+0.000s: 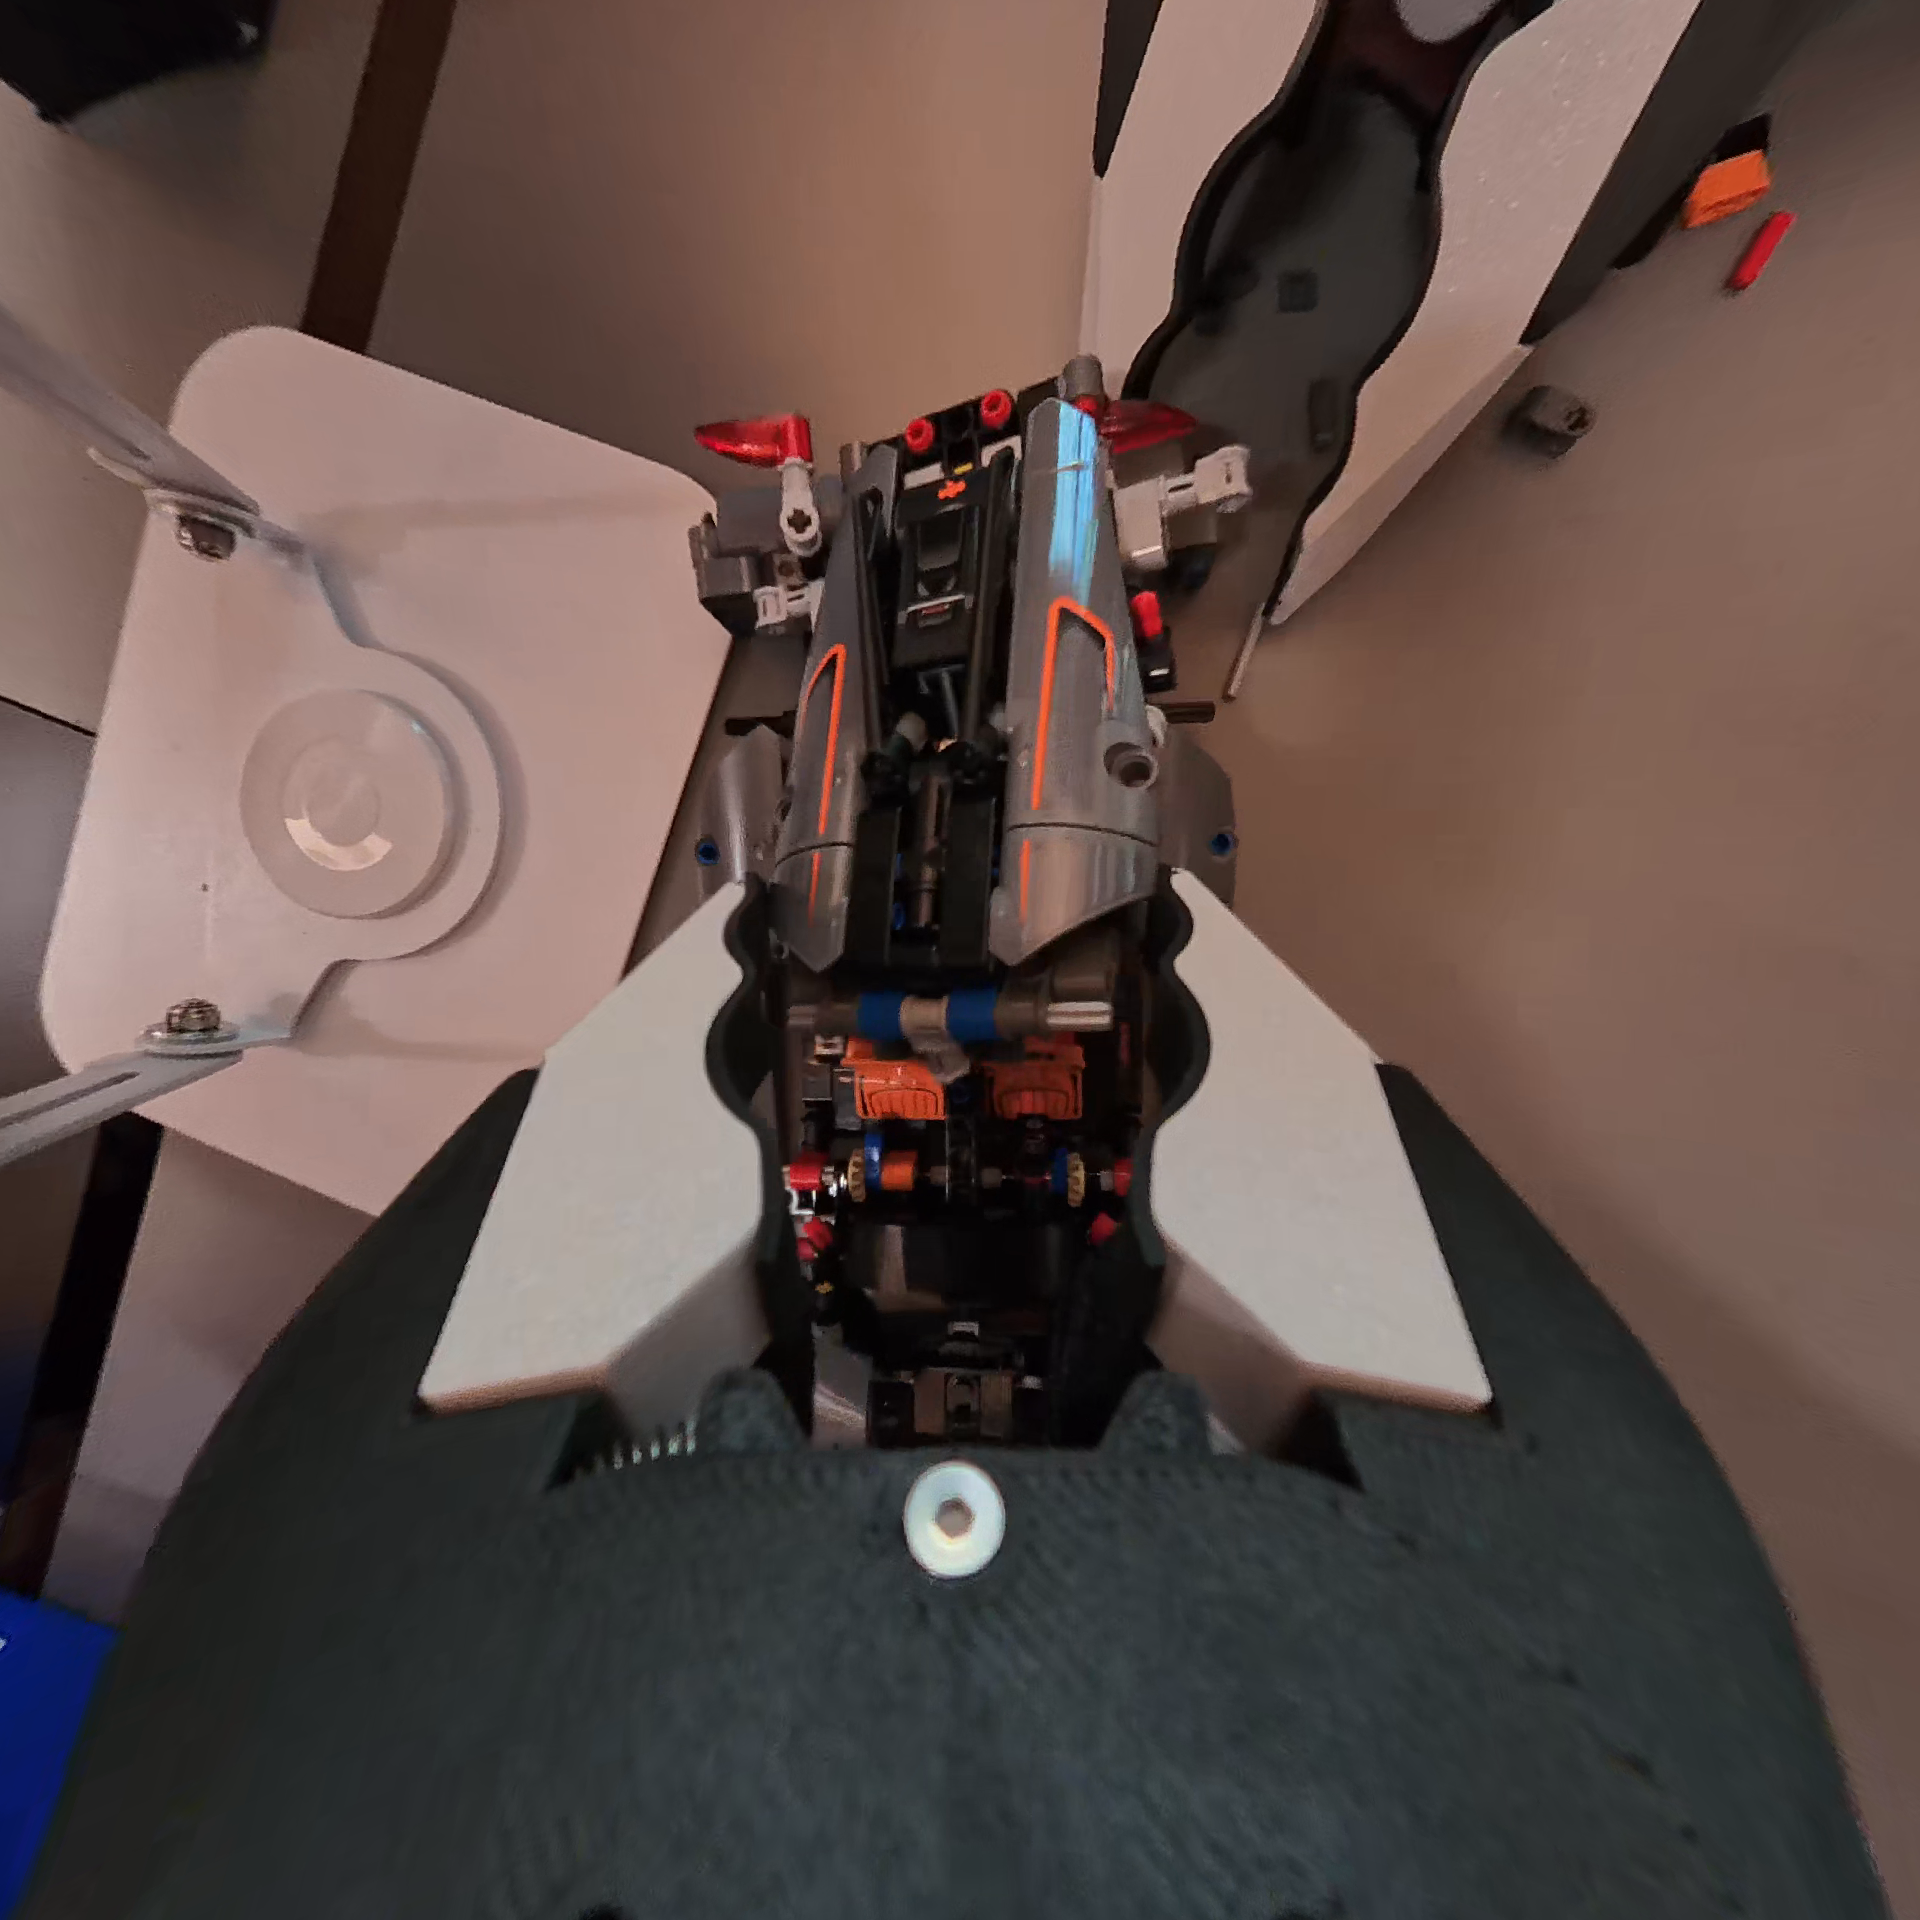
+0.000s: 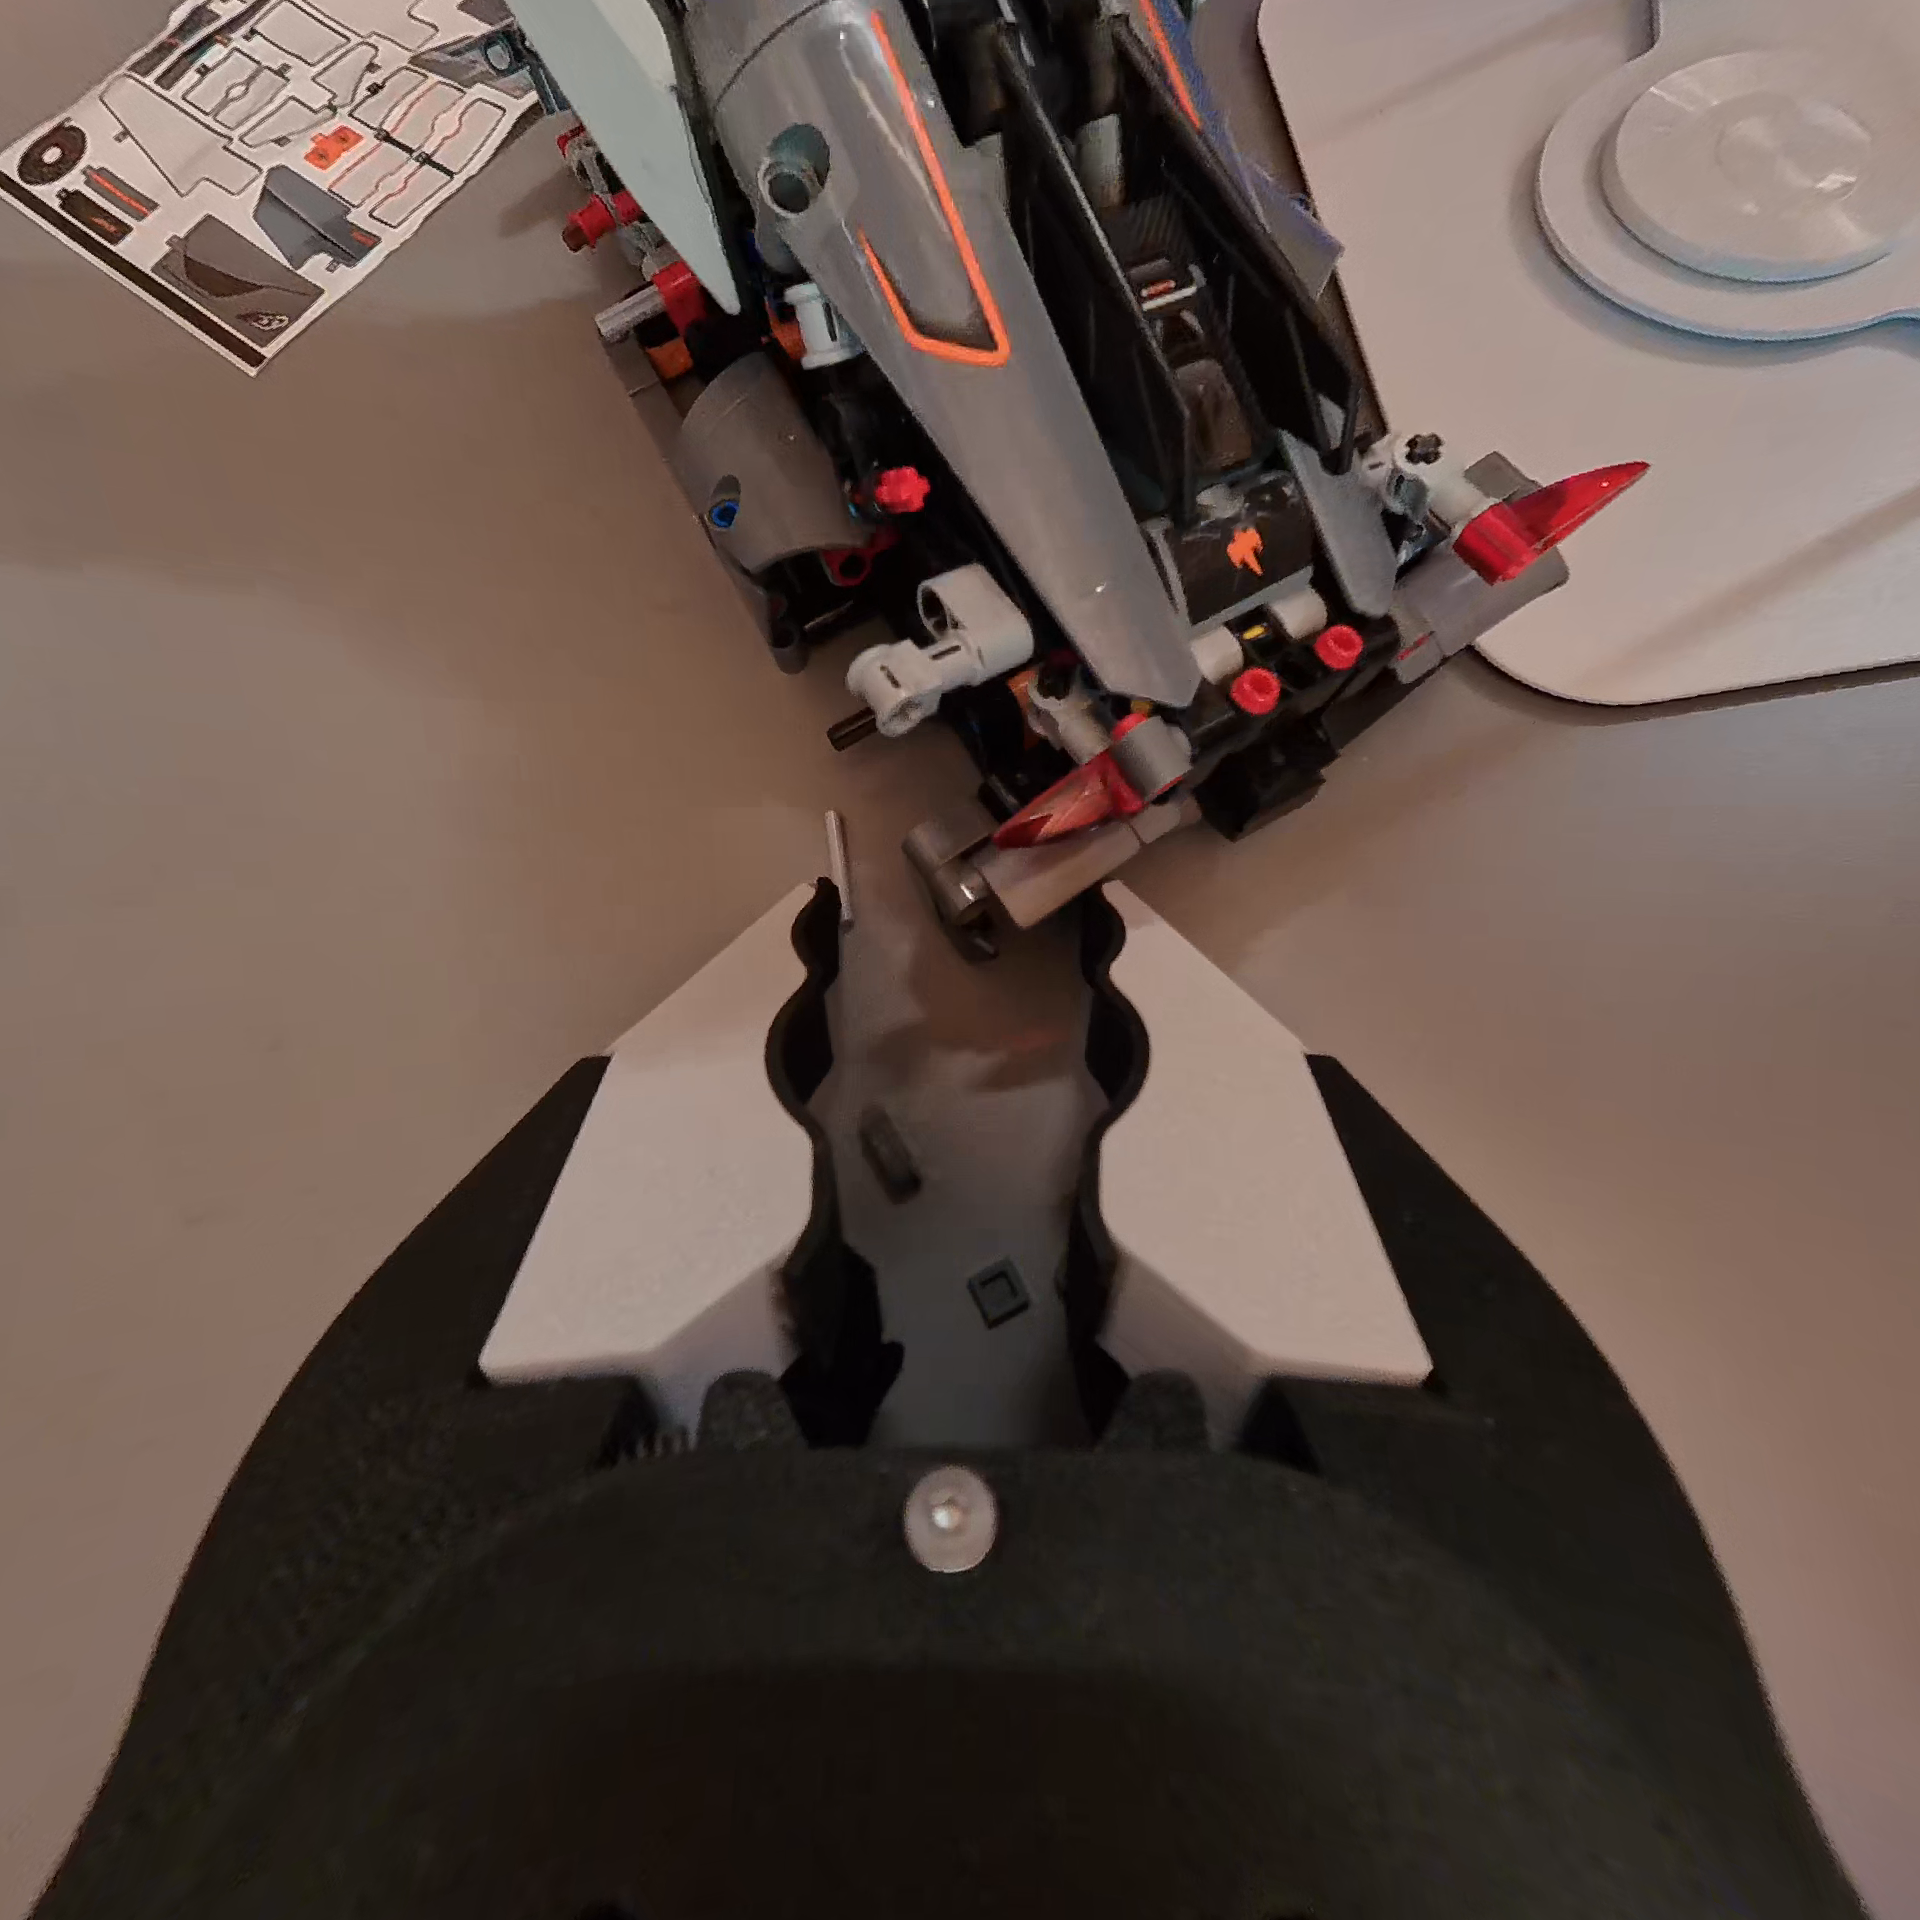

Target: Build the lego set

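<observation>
The partly built lego car [image 1: 966, 665], with grey and orange-lined panels and red tail lights, lies on the tan table. My left gripper [image 1: 958, 914] is shut on the car's body, one finger on each side. The car also shows in the right wrist view [image 2: 997, 364]. My right gripper [image 2: 961, 902] is open at the car's rear corner, and a grey connector [image 2: 961, 883] on the car sits between its fingertips. It also shows in the left wrist view [image 1: 1299, 312], top right.
A thin grey axle [image 2: 840, 862], a dark pin [image 2: 888, 1148] and a black tile [image 2: 997, 1294] lie on the table between my right fingers. A sticker sheet [image 2: 260, 156] lies far left. A white stand base [image 1: 364, 727] lies beside the car. Loose grey [image 1: 1548, 416], orange [image 1: 1725, 187] and red [image 1: 1761, 249] pieces lie right. The gap from one gripper's tips to the other's is roughly 11 cm.
</observation>
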`<action>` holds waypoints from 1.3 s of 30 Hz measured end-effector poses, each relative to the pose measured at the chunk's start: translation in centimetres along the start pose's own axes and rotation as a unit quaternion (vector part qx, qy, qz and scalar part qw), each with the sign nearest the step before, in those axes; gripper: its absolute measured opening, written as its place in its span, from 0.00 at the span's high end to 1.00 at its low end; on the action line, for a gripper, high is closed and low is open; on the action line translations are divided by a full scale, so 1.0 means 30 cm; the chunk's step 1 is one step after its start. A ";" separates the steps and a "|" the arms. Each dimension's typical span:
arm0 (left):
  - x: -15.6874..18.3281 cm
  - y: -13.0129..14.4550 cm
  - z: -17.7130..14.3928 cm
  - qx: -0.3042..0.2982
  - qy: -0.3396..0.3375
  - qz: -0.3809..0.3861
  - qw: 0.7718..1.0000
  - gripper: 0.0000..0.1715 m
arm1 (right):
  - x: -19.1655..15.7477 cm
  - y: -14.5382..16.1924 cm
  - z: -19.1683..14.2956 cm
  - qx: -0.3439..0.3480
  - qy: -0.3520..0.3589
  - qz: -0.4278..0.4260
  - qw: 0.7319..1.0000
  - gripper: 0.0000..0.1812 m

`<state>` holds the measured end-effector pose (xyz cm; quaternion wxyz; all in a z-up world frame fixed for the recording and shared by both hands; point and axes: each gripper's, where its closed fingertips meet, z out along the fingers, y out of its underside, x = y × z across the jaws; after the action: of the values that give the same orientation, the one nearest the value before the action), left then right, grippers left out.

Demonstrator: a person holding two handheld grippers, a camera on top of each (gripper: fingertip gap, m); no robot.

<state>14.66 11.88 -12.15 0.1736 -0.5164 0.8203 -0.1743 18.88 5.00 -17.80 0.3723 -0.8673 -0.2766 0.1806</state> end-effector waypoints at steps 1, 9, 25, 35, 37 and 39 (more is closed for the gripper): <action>0.000 -0.007 -0.006 0.005 -0.004 0.002 1.000 0.59 | 0.000 0.000 0.000 0.000 -0.001 0.001 1.000 0.75; -0.018 -0.057 -0.037 0.057 -0.022 -0.011 0.998 0.59 | 0.000 -0.004 -0.004 0.006 -0.007 0.006 1.000 0.75; -0.020 -0.067 -0.001 0.063 -0.044 -0.004 0.997 0.59 | 0.009 -0.045 -0.044 0.059 -0.036 0.046 0.997 0.72; 0.020 -0.017 0.053 0.048 -0.017 -0.013 0.999 0.61 | 0.009 -0.054 -0.056 0.072 -0.046 0.057 0.995 0.71; 0.031 -0.019 0.050 0.043 -0.006 -0.007 0.999 0.56 | 0.008 -0.053 -0.055 0.070 -0.048 0.057 0.995 0.71; 0.039 -0.033 0.034 0.053 0.017 -0.015 0.998 0.51 | 0.007 -0.053 -0.055 0.070 -0.049 0.057 0.995 0.71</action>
<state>15.44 10.30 -12.70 0.1843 -0.5159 0.8048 -0.2284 19.35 5.14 -15.54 0.4076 -0.8434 -0.2315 0.2626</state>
